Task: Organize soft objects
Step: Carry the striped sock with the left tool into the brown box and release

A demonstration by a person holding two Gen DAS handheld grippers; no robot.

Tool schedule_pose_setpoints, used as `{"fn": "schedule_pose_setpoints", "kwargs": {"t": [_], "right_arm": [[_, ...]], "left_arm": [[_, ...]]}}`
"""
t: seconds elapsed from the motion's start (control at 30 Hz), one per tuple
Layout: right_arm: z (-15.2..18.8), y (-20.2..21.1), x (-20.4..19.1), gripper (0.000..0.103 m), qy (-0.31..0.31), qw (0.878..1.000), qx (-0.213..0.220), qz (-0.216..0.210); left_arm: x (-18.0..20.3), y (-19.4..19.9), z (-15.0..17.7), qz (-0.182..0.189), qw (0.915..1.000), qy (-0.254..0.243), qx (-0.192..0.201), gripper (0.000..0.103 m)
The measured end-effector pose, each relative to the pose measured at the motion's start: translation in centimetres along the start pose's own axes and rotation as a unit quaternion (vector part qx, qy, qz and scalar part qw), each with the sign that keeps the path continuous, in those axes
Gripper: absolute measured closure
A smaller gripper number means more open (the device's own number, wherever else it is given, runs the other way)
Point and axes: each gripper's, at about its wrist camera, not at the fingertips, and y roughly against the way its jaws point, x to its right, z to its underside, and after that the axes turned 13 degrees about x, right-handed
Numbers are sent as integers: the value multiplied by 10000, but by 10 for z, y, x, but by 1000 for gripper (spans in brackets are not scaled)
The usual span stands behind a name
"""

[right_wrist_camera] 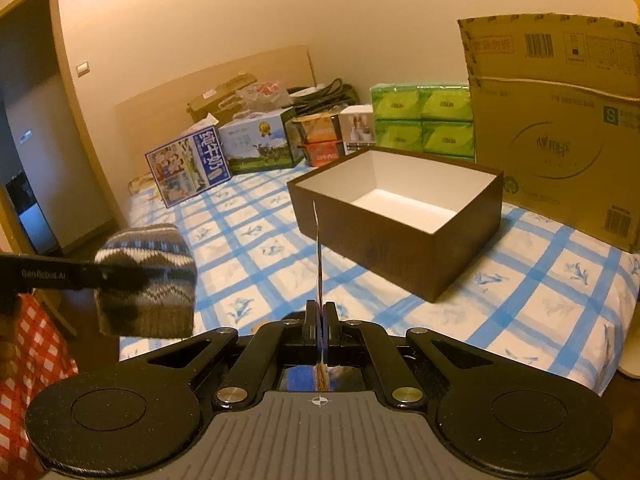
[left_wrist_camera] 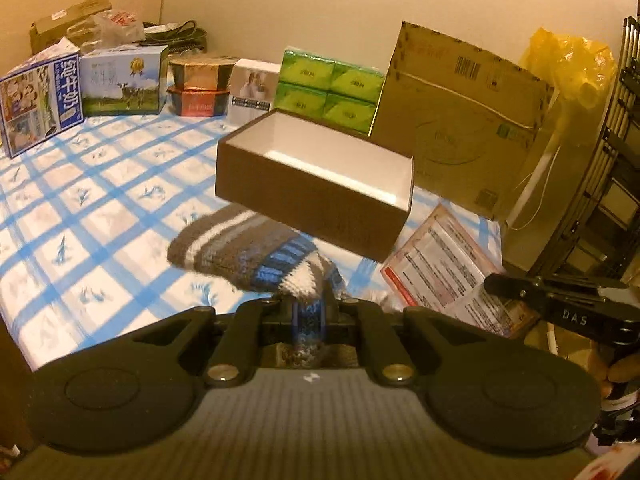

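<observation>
Above the bed, the left gripper pinches the knitted sock; the right gripper pinches a thin card. Carry the sock over the brown box before releasing.

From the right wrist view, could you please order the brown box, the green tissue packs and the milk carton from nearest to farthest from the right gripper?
1. Brown box, just ahead of the right gripper, slightly right.
2. Milk carton, ahead on the left.
3. Green tissue packs, behind the box by the wall.
</observation>
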Motion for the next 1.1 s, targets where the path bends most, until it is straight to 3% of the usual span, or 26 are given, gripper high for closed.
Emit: {"fn": "schedule_pose_setpoints", "kwargs": {"t": [0.63, 1.1], "right_arm": [[-81, -57, 39, 102, -100, 9995, 229, 205], [-142, -160, 71, 102, 217, 9973, 410, 577]], "left_arm": [[8, -107, -61, 294, 9990, -309, -135, 95], [19, -236, -130, 543, 9963, -583, -309, 94]]}}
